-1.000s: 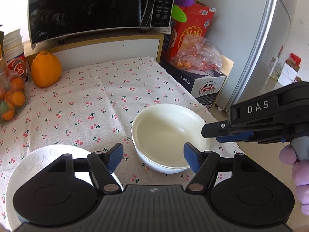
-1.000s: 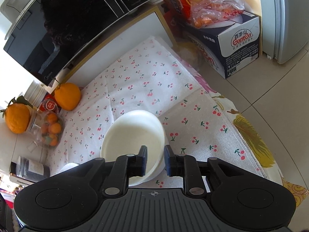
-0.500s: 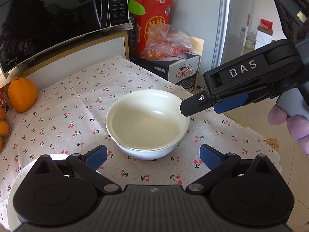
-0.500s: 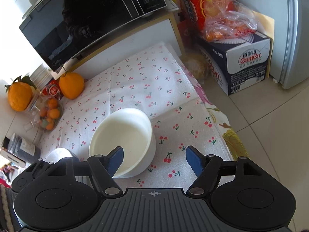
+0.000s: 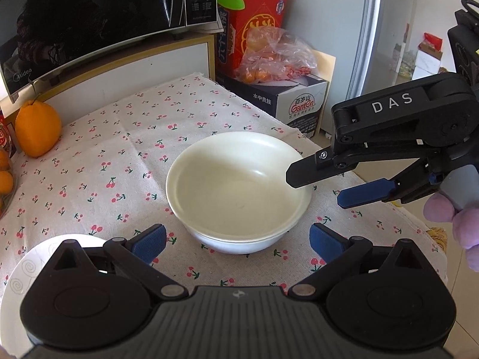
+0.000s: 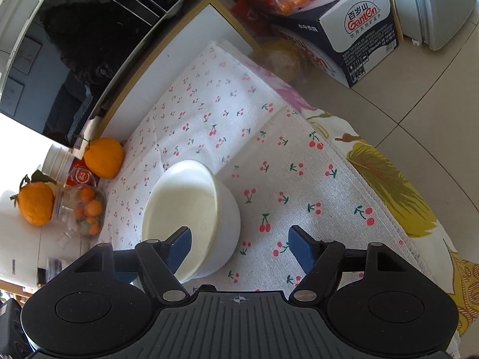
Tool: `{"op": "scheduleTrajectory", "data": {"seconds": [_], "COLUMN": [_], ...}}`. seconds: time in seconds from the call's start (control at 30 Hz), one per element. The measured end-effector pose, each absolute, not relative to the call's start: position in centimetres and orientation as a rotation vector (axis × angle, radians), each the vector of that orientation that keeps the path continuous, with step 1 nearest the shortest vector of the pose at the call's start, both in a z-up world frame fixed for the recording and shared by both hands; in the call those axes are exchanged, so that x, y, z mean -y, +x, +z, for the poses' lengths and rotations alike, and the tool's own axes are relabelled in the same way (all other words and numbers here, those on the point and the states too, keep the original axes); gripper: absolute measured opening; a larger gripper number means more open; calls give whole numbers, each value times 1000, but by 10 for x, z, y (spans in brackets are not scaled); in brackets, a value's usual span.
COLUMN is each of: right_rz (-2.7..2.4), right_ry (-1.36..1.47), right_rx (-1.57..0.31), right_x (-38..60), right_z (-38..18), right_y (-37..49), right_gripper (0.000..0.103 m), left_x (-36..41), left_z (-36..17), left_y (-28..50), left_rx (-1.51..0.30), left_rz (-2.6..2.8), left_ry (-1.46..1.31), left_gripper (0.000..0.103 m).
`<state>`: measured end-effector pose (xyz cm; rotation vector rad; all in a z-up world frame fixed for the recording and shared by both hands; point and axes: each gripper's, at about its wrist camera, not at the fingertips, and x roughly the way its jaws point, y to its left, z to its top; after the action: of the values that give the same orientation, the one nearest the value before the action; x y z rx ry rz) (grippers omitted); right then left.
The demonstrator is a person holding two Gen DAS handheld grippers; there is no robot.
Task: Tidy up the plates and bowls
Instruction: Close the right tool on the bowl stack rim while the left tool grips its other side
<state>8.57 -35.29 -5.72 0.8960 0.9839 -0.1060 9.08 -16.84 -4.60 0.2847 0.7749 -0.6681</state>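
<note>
Left wrist view: the stacked bowls [image 5: 239,191] (a cream one nested in a white one) are seen at frame centre on the cherry-print cloth [image 5: 98,161], with the left gripper [image 5: 238,240] spread wide just in front of them, nothing between its pads. The right gripper [image 5: 317,185] is seen at the right edge of the frame, parted, its upper finger over the bowls' right rim and its blue-padded finger outside the wall; no contact can be confirmed. In the right wrist view the same straddle is shown, with the right gripper [image 6: 239,243] open around the near rim.

The step in hand is judged to be a rim grasp. It would be done well if the wall were seated deep between the pads before closing, and both bowls lifted level so that the inner one is not tipped out.

A swirl-patterned plate [image 5: 36,266] lies at lower left, partly hidden by the left gripper. An orange fruit [image 5: 37,131] and the microwave [image 5: 98,21] are kept well apart at upper left. A bottled-water carton [image 5: 299,104] stands beyond the table. Nothing is seen blocking the lift.
</note>
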Motion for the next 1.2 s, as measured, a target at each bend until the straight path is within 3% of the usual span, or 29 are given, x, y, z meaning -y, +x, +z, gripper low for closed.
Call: {"op": "scheduleTrajectory", "data": {"seconds": [0.43, 0.63, 0.9, 1.2], "right_rz": [-139, -122, -114, -96], "right_ry": [936, 918, 908, 863], "right_rx": [-932, -944, -970, -972], "right_x": [355, 346, 340, 337], "right_z": [-69, -70, -74, -65], "right_y": [98, 104, 107, 107], "right_gripper": [71, 55, 23, 21], "left_x": [168, 168, 167, 167], "left_z": [-53, -54, -54, -50], "left_y": [103, 105, 105, 103], "left_rx": [-823, -831, -835, -819], "left_rz": [-677, -682, -704, -718], "left_ry": [227, 218, 210, 225], "left_gripper": [96, 94, 86, 85]}}
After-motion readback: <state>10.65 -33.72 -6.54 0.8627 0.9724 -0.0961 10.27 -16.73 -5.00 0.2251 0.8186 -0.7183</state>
